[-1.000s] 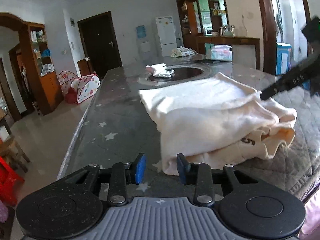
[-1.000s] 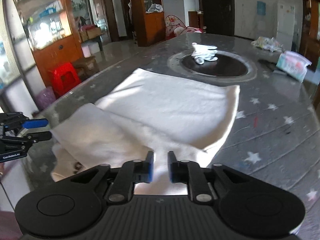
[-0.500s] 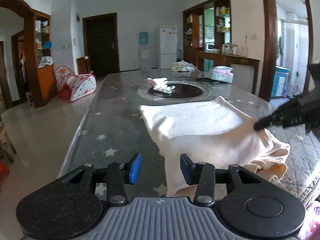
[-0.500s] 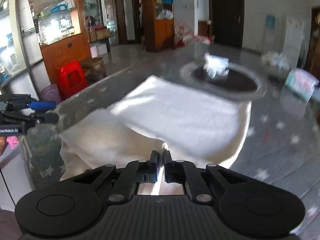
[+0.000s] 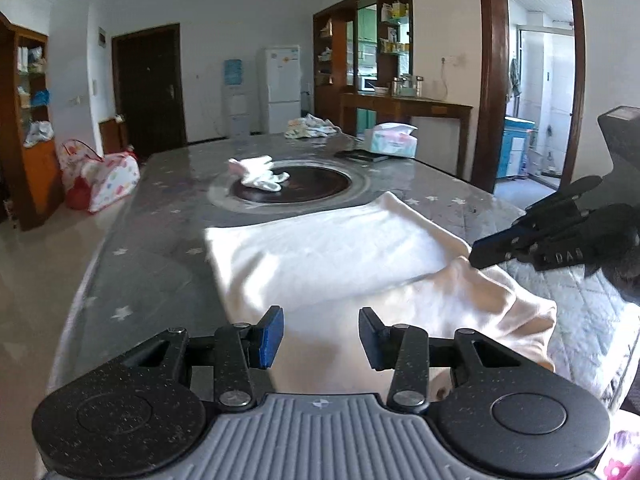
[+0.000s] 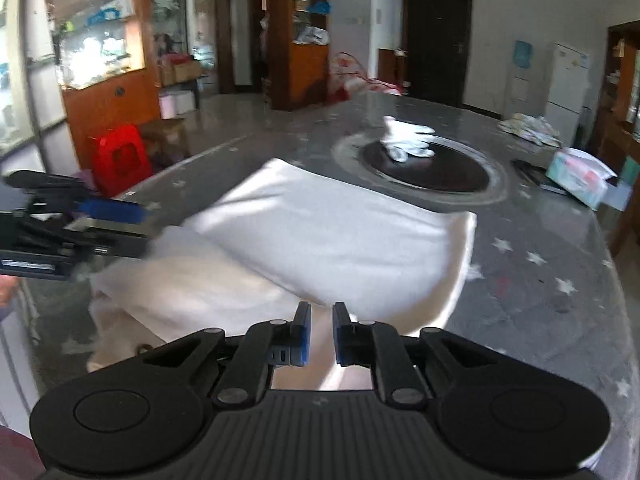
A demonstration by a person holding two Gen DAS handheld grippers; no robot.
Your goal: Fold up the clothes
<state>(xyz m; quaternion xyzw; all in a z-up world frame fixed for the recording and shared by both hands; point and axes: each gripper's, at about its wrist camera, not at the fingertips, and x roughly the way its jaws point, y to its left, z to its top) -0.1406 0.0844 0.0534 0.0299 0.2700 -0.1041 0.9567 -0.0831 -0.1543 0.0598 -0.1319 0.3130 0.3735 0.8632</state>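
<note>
While the cream garment (image 5: 344, 256) lies half folded on the star-patterned counter (image 5: 160, 240), the left gripper (image 5: 320, 336) hovers at its near edge with jaws spread, the cloth between them but not pressed. The right gripper (image 6: 319, 332) is opening (only a narrow gap), with cloth in the gap, not pinched. Ahead of both grippers, a white glove (image 5: 260, 174) rests on the dark round plate (image 5: 316, 186).
</note>
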